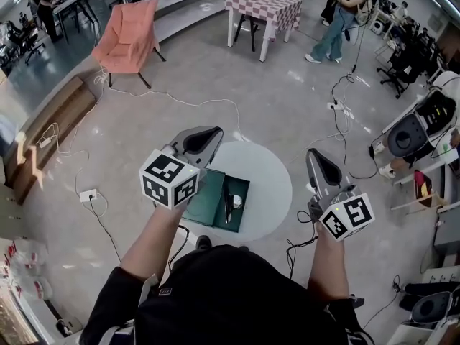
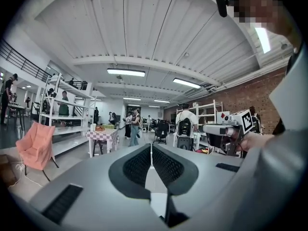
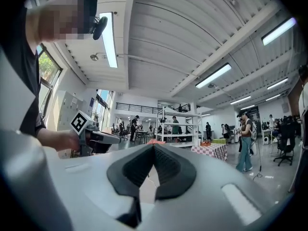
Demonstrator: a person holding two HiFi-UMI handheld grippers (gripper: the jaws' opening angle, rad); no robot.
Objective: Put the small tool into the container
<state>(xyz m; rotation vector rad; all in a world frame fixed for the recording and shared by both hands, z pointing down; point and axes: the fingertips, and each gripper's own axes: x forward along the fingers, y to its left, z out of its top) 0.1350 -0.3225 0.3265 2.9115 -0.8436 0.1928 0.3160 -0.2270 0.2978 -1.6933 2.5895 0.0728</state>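
Right, both sets of jaws are clamped together on nothing: left gripper (image 2: 151,150), right gripper (image 3: 154,149), both raised clear of the table (image 1: 269,185). The small tool (image 1: 228,207) lies inside the green container (image 1: 243,189), mid-frame in the head view. It looks light, stiff and slim; I'd pinch it mid-handle. Its type is too small to tell. The left gripper's cube (image 1: 169,180) hides the container's left corner.

Black short-sleeved top (image 1: 223,293); the left gripper (image 1: 213,132) and right gripper (image 1: 315,154) are grey shells with black ribbed pads (image 2: 137,165), each bearing a white cube (image 1: 169,180) of black square markers
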